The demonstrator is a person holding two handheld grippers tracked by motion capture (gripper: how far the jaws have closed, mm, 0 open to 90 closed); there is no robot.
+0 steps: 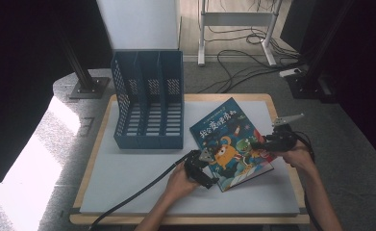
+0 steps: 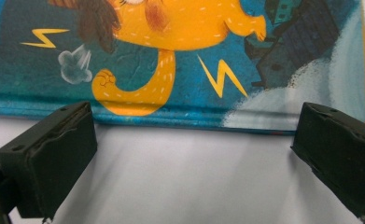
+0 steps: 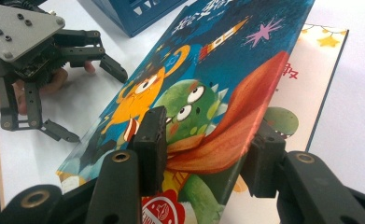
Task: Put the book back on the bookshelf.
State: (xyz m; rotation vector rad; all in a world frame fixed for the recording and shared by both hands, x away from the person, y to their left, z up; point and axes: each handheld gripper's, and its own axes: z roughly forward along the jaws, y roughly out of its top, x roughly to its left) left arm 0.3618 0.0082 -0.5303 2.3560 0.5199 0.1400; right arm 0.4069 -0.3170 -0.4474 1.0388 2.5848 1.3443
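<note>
The right gripper [image 3: 203,154] is clamped on the front cover of the picture book [image 3: 208,84], lifting it off the first page. The left gripper [image 2: 189,154] stands wide apart, empty, just beside the book's near edge. A blue file rack [image 1: 148,98] stands beyond.

A wood-edged table [image 1: 93,159] with a white top stands on grey speckled floor [image 1: 363,159]. Behind it rises a white panel [image 1: 140,24], with a white metal frame [image 1: 236,21] to its right and black cables [image 1: 245,65] strewn across the floor there. Dark curtains [image 1: 22,57] close in both sides. Bright light falls in a patch on the floor at the left [image 1: 27,178].
</note>
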